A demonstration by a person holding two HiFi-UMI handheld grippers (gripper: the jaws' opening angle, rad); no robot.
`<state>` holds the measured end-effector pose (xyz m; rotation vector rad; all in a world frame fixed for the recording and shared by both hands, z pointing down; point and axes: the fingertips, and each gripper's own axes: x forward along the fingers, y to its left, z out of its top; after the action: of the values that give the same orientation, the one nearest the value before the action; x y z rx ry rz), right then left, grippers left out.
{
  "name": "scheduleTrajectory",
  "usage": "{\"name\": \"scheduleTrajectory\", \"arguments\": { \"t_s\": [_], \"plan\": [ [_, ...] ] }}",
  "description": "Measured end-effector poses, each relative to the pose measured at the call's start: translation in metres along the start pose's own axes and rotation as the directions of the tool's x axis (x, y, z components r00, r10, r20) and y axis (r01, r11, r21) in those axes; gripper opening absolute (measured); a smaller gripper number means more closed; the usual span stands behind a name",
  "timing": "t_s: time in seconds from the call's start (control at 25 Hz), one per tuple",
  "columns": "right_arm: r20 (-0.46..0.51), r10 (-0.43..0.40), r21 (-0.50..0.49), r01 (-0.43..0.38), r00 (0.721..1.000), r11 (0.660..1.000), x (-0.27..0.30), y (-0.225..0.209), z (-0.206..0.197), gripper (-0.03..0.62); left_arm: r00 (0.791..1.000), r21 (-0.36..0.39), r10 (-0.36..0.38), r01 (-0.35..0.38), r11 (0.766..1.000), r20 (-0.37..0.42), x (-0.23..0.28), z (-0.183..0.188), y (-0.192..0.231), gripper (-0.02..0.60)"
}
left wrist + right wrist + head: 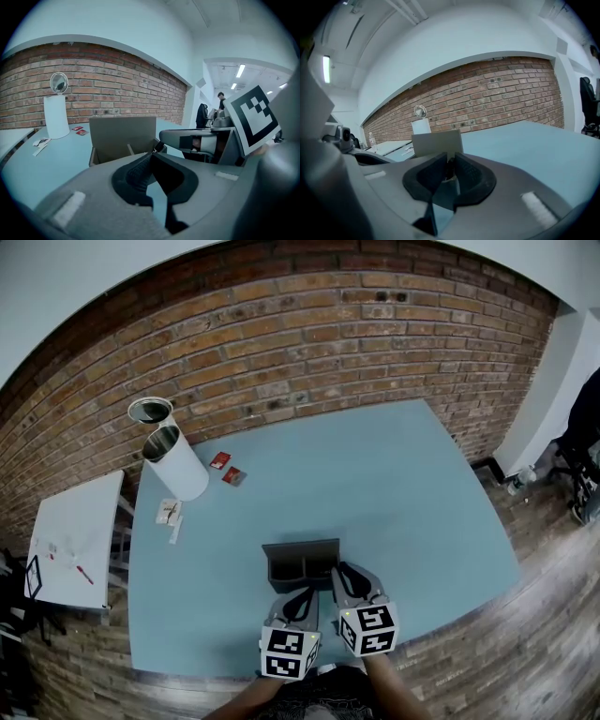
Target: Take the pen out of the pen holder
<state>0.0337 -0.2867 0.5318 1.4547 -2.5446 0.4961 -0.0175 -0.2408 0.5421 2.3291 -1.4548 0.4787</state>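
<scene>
Where the light blue table (403,493) runs up to a brick wall (309,343) above a wooden floor (525,643), the pen (450,168) shows as a thin dark upright sliver at the right end of the grey pen holder (300,552), which stands near the table's front edge. Its lower end is hidden, so I cannot tell whether it is clear of the holder. The right gripper (349,570) reaches over that right end, its jaws drawn narrow and pinching the pen between their pads. Just beside it, the left gripper (302,592) points at the holder's near wall, its jaws also close together and apparently clamped on that wall. Well apart, toward the far left corner, a white cylinder (178,465) stands near two red packets (227,468), and a small white table (75,540) sits off the left edge.
</scene>
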Motion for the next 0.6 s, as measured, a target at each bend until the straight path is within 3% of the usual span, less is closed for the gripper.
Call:
{"name": "scheduleTrajectory", "arguments": {
  "t_s": [0.6],
  "plan": [
    [0.124,-0.027,-0.003,0.027,0.992,1.000,-0.030,0.006,0.034,0.054,1.000,0.004,-0.010,0.010,1.000,0.011,-0.016,0.000,-0.008,-0.002]
  ]
}}
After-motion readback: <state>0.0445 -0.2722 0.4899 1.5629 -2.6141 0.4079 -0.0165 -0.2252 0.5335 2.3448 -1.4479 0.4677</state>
